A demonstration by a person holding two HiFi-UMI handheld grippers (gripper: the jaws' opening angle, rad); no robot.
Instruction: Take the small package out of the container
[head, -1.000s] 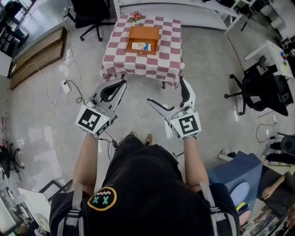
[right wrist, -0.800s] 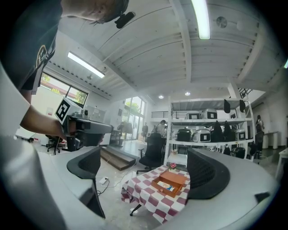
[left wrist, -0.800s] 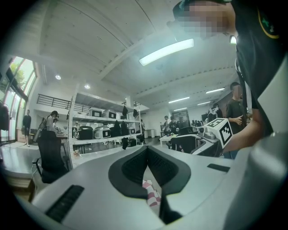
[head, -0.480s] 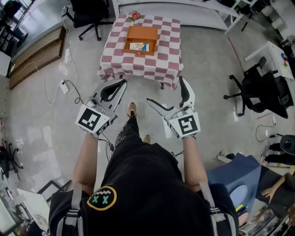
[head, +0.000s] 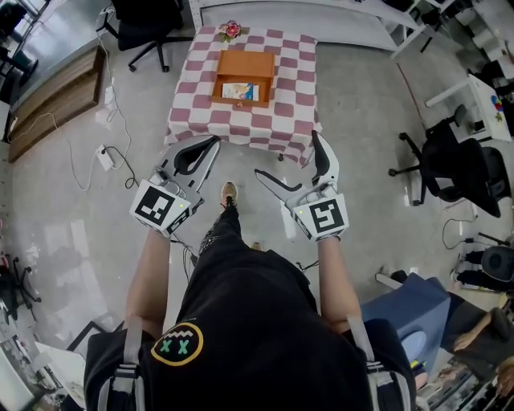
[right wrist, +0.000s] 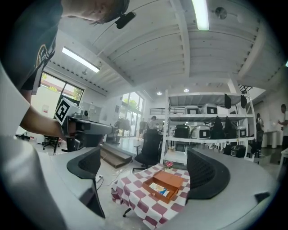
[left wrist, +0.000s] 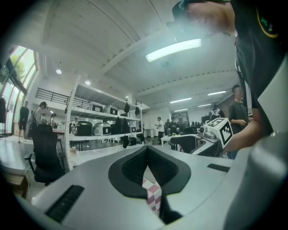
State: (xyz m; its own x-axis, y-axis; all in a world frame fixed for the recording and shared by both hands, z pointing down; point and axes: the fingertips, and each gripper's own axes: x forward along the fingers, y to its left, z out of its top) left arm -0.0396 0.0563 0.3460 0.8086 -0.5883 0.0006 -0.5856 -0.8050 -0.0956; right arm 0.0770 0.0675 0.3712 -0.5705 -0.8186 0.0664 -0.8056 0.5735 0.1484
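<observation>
An open orange wooden box stands on a table under a red-and-white checked cloth, a step or two ahead of me. A small printed package lies inside it; in the right gripper view the box shows the package too. My left gripper is shut with nothing in it, held short of the table's near edge; its own view shows the jaws closed. My right gripper is open and empty, and the table shows between its jaws.
A small flower sits at the table's far edge. A black office chair stands behind the table and another to the right. Wooden steps and floor cables lie left. A blue seat is near right.
The person has stepped forward, one foot now out in front, so the table and box are a little nearer. Both grippers keep their pose: left shut, right open.
</observation>
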